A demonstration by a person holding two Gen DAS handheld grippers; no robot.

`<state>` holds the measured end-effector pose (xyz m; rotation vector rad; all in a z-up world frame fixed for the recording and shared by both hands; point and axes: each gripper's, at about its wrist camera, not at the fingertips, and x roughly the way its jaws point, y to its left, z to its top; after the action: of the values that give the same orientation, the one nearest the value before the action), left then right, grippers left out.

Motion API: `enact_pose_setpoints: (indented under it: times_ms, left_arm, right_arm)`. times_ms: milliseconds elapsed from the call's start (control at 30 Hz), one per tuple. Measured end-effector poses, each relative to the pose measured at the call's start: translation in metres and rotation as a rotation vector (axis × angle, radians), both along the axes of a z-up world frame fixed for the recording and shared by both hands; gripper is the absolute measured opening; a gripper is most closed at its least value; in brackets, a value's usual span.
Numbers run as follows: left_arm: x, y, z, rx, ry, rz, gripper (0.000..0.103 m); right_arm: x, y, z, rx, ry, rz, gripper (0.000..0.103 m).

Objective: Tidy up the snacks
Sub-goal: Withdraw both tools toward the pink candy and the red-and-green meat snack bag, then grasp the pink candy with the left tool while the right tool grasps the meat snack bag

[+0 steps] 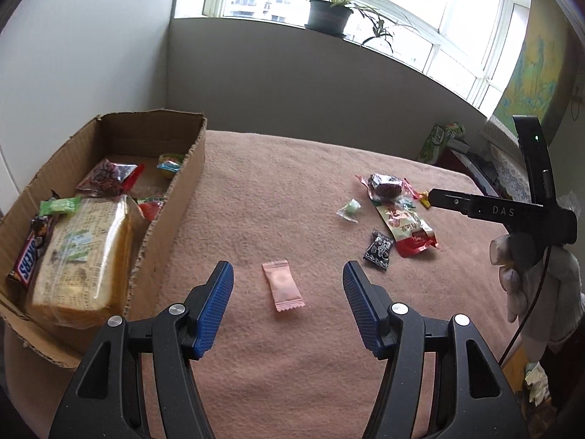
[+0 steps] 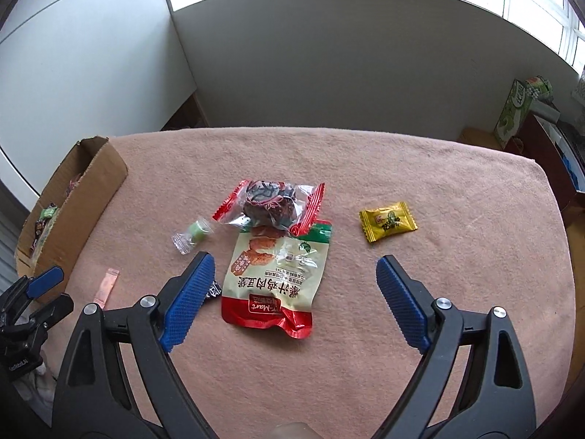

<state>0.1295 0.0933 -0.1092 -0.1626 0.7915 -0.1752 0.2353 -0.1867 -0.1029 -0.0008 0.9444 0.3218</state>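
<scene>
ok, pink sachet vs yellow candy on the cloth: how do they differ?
The pink sachet is plain and narrow, with no print that shows; the yellow candy is squarer and carries a printed picture. The pink sachet lies near the cardboard box, framed by the open left gripper; the yellow candy lies far from the box, beyond the open right gripper. Both are small sealed wrappers with crimped ends, lying flat and untouched.

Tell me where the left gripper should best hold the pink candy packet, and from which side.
Probably across the narrow middle of the pink candy packet, coming from above. It lies flat on the pink cloth, alone, its long axis running between the open left gripper fingers.
</scene>
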Motion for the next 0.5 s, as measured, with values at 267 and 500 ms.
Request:
enact_pose_setpoints:
  times_ms: [267, 500]
  left_arm:
    - [0.016, -0.013, -0.023, 0.064, 0.058, -0.006, 0.061]
    - [0.024, -0.011, -0.036, 0.05, 0.094, 0.006, 0.043]
  right_arm:
    - [0.007, 0.014, -0.024, -0.074, 0.012, -0.011, 0.092]
    - [0.015, 0.029, -0.034, -0.117, 0.025, -0.001, 0.092]
